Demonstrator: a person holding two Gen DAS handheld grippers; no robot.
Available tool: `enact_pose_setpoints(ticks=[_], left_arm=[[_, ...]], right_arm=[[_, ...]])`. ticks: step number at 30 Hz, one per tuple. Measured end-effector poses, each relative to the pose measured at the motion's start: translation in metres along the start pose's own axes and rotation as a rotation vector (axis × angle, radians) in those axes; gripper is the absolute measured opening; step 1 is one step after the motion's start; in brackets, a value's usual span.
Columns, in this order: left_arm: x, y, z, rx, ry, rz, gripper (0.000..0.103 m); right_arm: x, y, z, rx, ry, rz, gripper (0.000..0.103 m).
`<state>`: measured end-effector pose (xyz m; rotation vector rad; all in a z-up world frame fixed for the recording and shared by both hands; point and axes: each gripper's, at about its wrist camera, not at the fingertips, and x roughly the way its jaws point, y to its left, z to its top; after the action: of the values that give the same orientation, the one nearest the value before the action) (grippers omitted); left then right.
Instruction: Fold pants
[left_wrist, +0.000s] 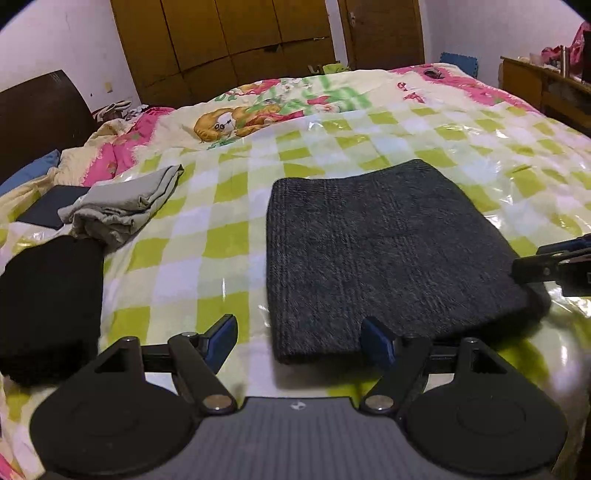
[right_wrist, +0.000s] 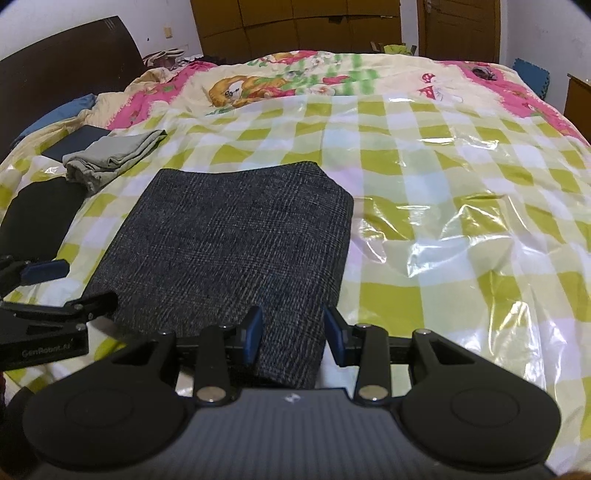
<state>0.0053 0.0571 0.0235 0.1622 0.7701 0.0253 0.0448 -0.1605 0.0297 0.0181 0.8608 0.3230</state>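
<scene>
Pants: the dark grey checked pants (right_wrist: 236, 236) are seen folded into a thick, nearly square packet, laid flat on the green-and-white checked plastic sheet (right_wrist: 443, 206) that covers the bed.
Risk, layers: the stacked layers could be dragged apart if one near corner is pulled alone; the packet is judged heavy and loose at its near edge.
Risk, sheet: the glossy sheet could be pinched along with the cloth, since it is wrinkled just beside the packet's right edge.
Right gripper: the right gripper (right_wrist: 291, 332) is seen partly open, its blue pads standing either side of the packet's near right corner; no squeeze on the cloth is visible.
Left gripper: the left gripper (left_wrist: 299, 339) is held wide open at the packet's near left corner, nothing being held.
Neighbours: a crumpled beige garment (left_wrist: 125, 203) and a black folded garment (left_wrist: 51, 302) are left lying to the left of the pants, apart from them.
</scene>
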Motion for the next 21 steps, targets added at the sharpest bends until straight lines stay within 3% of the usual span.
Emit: enact_pose_setpoints(ticks=[9,21], left_arm=[[-0.008,-0.014,-0.019,-0.028,0.014,-0.032,0.087],[-0.015,-0.004,-0.004,-0.046,-0.036,-0.023,0.088]], right_arm=[[-0.01,0.0,-0.019,0.025,-0.004,0.006,0.039],[-0.007,-0.003,-0.021,0.028,0.002,0.009,0.043]])
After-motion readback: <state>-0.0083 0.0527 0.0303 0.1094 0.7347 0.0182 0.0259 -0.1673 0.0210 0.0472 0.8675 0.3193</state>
